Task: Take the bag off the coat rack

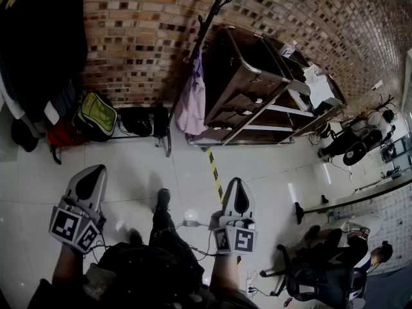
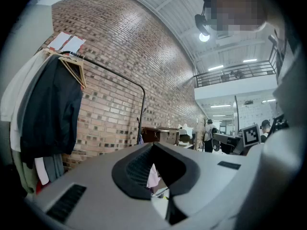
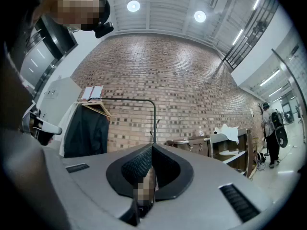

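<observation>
Head view: you hold the left gripper [image 1: 94, 174] and the right gripper [image 1: 237, 184] low over the tiled floor [image 1: 187, 172], each with its fingers clenched on nothing. The pale lilac bag [image 1: 192, 102] hangs on the black coat rack [image 1: 209, 28] by the brick wall [image 1: 141, 31], just left of a metal cart [image 1: 257, 89].

Left gripper view: your fingers meet at their tips, and the bag [image 2: 153, 176] shows through the hollow beneath them, well apart from you.

Right gripper view: your fingers are pressed together, empty. Ahead, a dark jacket [image 3: 86, 131] hangs from a clothes rail [image 3: 124, 100].
</observation>
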Tool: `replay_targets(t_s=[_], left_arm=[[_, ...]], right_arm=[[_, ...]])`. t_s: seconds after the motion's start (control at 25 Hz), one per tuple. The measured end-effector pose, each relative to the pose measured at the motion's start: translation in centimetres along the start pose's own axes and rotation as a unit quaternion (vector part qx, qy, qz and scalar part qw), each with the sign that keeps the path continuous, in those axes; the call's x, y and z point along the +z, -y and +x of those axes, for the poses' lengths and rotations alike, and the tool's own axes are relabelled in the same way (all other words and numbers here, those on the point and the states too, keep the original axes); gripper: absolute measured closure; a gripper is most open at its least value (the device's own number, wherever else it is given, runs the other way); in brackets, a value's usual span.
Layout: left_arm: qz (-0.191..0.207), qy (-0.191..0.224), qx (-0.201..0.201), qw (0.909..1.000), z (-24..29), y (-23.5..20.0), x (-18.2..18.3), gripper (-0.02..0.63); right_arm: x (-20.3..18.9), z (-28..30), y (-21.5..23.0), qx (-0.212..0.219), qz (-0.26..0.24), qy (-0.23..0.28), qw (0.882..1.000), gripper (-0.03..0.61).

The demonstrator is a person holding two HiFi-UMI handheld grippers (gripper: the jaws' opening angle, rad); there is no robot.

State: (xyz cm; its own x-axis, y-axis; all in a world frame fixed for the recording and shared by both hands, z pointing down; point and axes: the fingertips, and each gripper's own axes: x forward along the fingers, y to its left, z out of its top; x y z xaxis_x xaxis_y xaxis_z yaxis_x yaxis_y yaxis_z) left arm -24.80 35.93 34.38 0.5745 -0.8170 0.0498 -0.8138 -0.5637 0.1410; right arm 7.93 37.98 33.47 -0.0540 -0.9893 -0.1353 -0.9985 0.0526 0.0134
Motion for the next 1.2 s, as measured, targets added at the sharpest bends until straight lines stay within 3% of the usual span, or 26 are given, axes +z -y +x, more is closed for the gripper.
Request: replay_targets(t_s=[0.2, 0.32, 0.4, 0.6, 0.88, 1.04, 1.2], left_arm=[[0.017, 0.016, 0.003, 0.9997, 4.1, -1.3, -0.6, 0.591], [0.003, 0.021, 0.03, 0.9993, 8.1, -3.2, -0.6, 0.591], [-0.001, 0.036, 0.027, 0.999, 11.3, -3.8, -0.3, 0.591], [0.046, 0.065, 0.0, 0.9968, 20.1, -3.3, 1.3, 0.591], [0.027, 0.046, 0.007, 0.9986, 32.1, -4.6, 1.3, 0.591], [-0.02, 0.026, 0.039, 0.9987, 38.6, -8.0, 0.2, 0.591], [-0.004, 0.049, 0.038, 0.9981, 43.6, -8.8, 2.1, 0.591]], right_arm=[[-2.3, 5.5, 3.8, -0.009, 0.018, 0.015, 1.0, 0.574], [-4.1, 10.7, 5.6, 0.001, 0.026, 0.016, 1.0, 0.574], [-4.7, 14.4, 6.7, 0.01, 0.029, 0.024, 0.999, 0.574], [-6.8, 21.9, 10.1, 0.019, 0.022, 0.027, 0.999, 0.574], [-7.5, 31.5, 14.4, 0.063, 0.041, 0.028, 0.997, 0.574], [-7.3, 37.9, 15.6, 0.09, 0.029, 0.041, 0.995, 0.574], [-8.1, 43.3, 16.2, 0.103, 0.039, 0.015, 0.994, 0.574]])
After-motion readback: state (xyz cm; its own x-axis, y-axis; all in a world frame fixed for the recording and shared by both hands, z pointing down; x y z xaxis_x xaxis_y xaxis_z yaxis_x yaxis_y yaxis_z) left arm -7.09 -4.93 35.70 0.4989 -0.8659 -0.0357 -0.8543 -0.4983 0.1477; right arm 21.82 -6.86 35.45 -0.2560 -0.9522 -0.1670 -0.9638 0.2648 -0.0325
